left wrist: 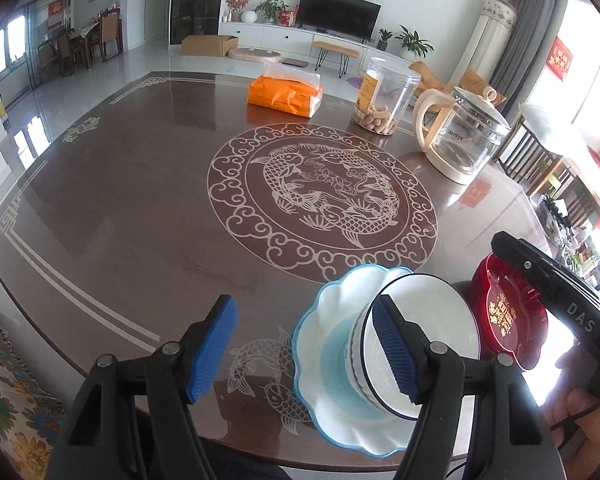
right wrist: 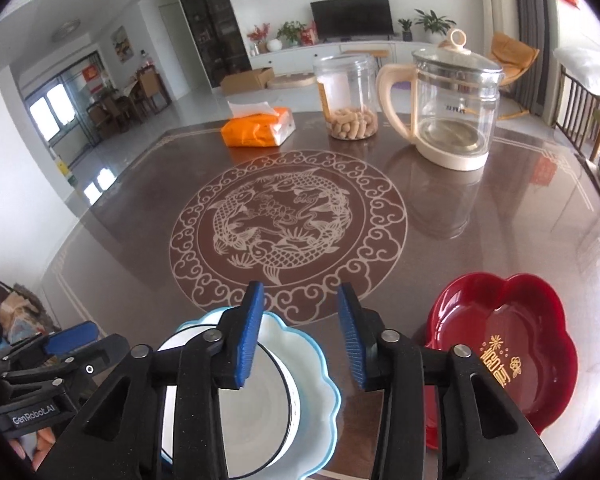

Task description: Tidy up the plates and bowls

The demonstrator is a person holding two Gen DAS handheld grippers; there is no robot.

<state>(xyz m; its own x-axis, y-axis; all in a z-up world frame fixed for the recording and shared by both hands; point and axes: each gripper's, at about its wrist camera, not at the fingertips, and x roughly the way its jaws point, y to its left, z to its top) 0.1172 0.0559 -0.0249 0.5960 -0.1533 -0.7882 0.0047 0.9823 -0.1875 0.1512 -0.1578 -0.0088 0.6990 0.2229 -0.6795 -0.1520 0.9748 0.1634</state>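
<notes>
A white bowl with a dark rim (left wrist: 420,312) stands on a scalloped white plate with a blue edge (left wrist: 324,336) near the table's front edge. Just right of them sits a red flower-shaped dish (left wrist: 508,316) with gold lettering. My left gripper (left wrist: 304,350) is open above the plate's left side, its right pad in front of the bowl's rim, touching nothing. My right gripper (right wrist: 300,336) is open over the plate (right wrist: 320,388), with the bowl (right wrist: 236,408) under its left finger and the red dish (right wrist: 500,356) to its right. Nothing is held.
On the far side of the brown patterned table (left wrist: 120,220) stand an orange tissue pack (left wrist: 284,94), a clear jar of peanuts (left wrist: 384,98) and a glass kettle with a cream handle (left wrist: 464,136). A patterned cloth (left wrist: 8,392) lies at the left.
</notes>
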